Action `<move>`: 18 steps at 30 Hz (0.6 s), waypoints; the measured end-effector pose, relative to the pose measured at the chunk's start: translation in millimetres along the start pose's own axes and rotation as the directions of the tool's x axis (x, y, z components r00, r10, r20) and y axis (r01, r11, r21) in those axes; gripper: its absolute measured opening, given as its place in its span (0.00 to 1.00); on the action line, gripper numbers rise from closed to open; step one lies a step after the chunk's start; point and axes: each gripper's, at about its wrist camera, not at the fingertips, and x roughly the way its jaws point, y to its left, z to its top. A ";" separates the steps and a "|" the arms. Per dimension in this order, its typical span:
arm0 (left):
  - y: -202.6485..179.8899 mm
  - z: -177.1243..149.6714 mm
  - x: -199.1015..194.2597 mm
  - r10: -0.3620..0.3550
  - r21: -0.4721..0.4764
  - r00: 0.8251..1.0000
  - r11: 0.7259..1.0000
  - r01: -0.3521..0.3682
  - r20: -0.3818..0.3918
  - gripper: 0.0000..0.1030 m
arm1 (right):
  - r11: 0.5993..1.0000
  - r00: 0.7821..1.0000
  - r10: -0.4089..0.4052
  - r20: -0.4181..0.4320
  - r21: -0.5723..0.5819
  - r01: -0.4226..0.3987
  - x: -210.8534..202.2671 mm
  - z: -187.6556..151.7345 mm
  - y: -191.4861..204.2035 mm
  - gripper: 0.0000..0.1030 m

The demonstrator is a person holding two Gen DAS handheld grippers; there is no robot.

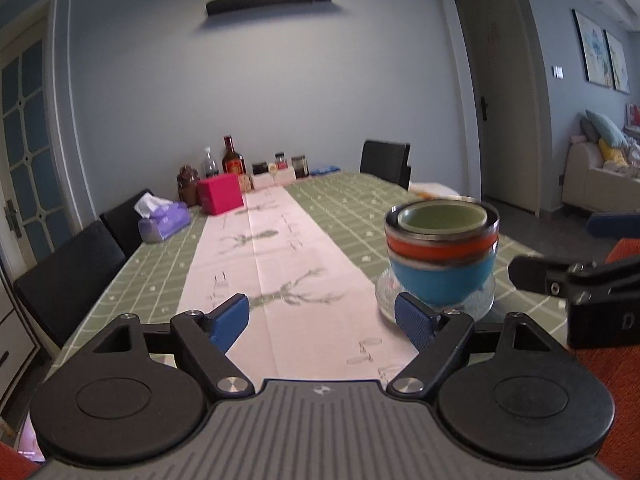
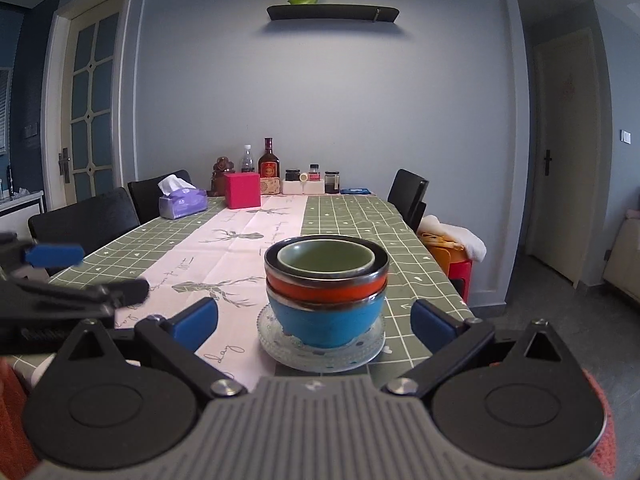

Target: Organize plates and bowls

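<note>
The right gripper (image 2: 314,322) stands spread wide with nothing between its blue pads (image 2: 196,322), and its open jaws frame the stack of bowls (image 2: 326,292) without touching it. The left gripper (image 1: 322,318) is likewise wide open and empty; seen from its own camera, the stack sits off to the right, just past its right pad (image 1: 414,322), and the other tool's black finger reaches in from the right of the stack. The stack itself is a blue bowl (image 2: 326,320) at the bottom, an orange bowl (image 2: 326,288) nested in it, and a green bowl (image 2: 326,260) inside that, all upright on a clear glass plate (image 2: 322,354). The plate rests on the table (image 2: 360,216), on the green checked cloth, with its left part overlapping the edge of the pink runner (image 2: 236,248). Well behind the stack, at the far end of the table, stand a pink box (image 2: 242,196), a purple tissue pack (image 2: 182,202), bottles (image 2: 269,164) and small jars (image 2: 332,182). Black chairs (image 2: 86,220) line the table to the left of the stack, and another stands to the right beyond it.
</note>
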 end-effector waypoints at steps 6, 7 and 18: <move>-2.0 -7.6 11.6 0.008 -0.023 0.993 1.000 -0.010 -0.114 0.94 | 0.996 0.993 -0.039 -0.111 0.071 0.047 17.0 -3.9 -11.2 0.97; -2.1 -9.0 12.8 0.011 -0.023 0.992 1.000 -0.014 -0.126 0.94 | 0.996 0.992 -0.049 -0.120 0.063 0.057 18.8 -4.7 -10.8 0.97; -5.8 -8.8 12.7 0.005 -0.031 0.989 0.999 -0.010 -0.148 0.94 | 0.996 0.987 -0.073 -0.143 0.037 0.079 23.2 -7.7 -8.6 0.97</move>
